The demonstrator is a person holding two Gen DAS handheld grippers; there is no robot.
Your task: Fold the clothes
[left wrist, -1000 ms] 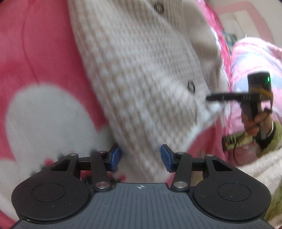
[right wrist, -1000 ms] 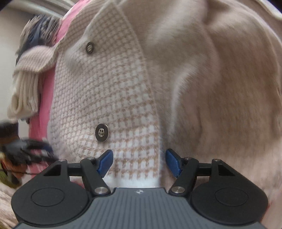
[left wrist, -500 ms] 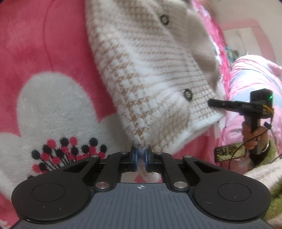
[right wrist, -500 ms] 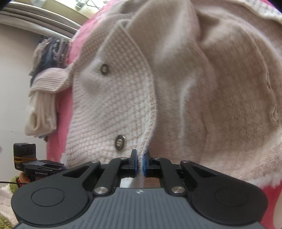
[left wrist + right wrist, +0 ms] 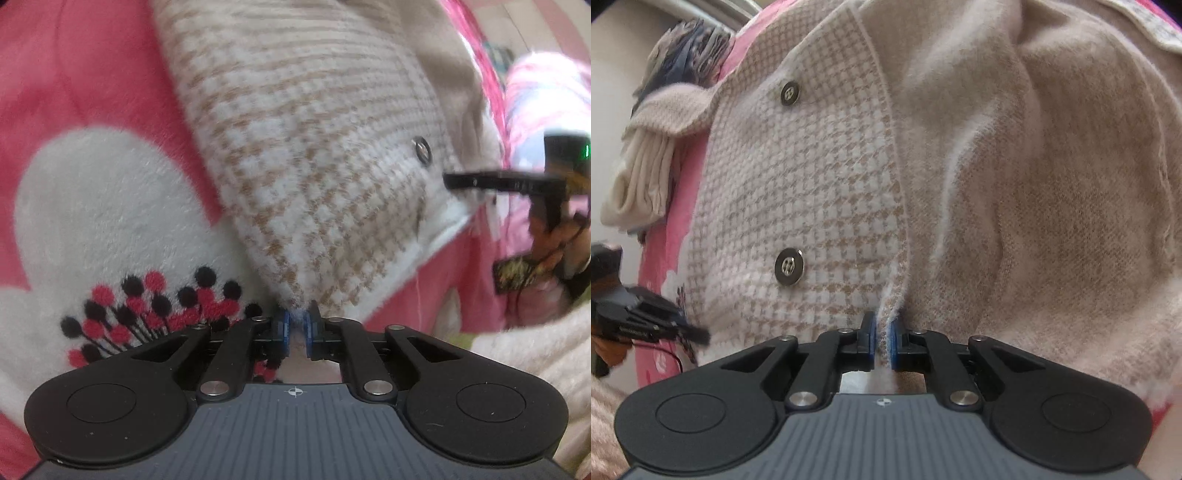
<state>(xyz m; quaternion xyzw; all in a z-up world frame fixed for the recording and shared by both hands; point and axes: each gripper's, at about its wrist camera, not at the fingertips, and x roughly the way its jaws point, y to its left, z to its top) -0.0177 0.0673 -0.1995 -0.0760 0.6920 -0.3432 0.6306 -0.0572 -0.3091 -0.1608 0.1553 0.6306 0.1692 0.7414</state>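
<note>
A beige and white houndstooth cardigan (image 5: 314,155) with metal buttons lies on a pink fleece blanket (image 5: 85,74). My left gripper (image 5: 295,325) is shut on a corner of its hem, the knit bunching up from the blue pads. In the right wrist view the cardigan (image 5: 1015,166) fills the frame, its front panel carrying two buttons (image 5: 789,266). My right gripper (image 5: 882,339) is shut on the hem edge beside the button band. Each gripper shows in the other's view: the right one (image 5: 524,181) at far right, the left one (image 5: 639,317) at far left.
The blanket has a large white flower (image 5: 103,206) with red and black dots. A pink patterned garment (image 5: 546,96) lies at the far right. A cream folded cloth (image 5: 642,181) and dark clothes (image 5: 687,51) sit at the blanket's left edge. A hand (image 5: 565,243) grips the right tool.
Both grippers went from open to shut on the cardigan's hem a second ago. Since then both have lifted and pulled the hem, and the cardigan now looms closer in both views.
</note>
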